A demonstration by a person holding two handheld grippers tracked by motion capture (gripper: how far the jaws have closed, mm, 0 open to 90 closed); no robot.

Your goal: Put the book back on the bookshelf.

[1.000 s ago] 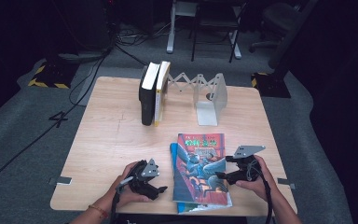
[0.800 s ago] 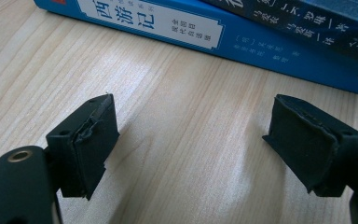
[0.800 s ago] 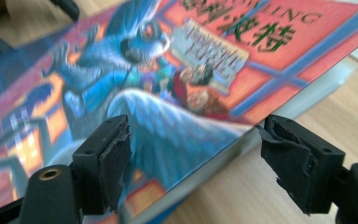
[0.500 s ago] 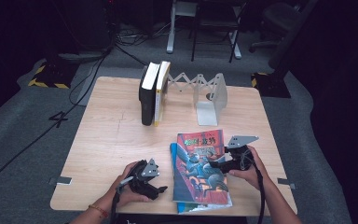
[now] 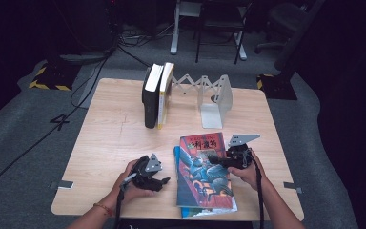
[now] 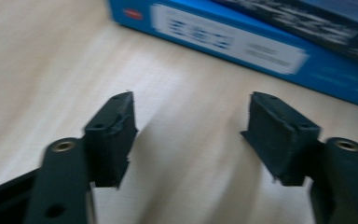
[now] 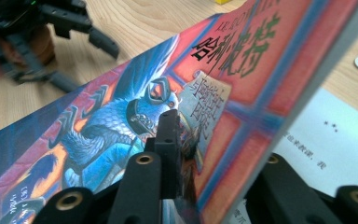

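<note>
Jaws pinch book's (image 7: 242, 79) red-blue dragon cover

blue book (image 6: 242, 42) cut off, other tool (image 7: 37, 32) blurred

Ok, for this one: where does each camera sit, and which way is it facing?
High view: fixed above the person's side, looking forward and down on the table; both forearms, left gripper and right gripper show.
Left gripper view: rides the left gripper, looking along its open fingers at bare wood and the blue book.
Right gripper view: rides the right gripper, fingers pinching the top book's cover, which is lifted off the page beneath; the left gripper shows farther off.
Shared: high and right views both show that cover.
</note>
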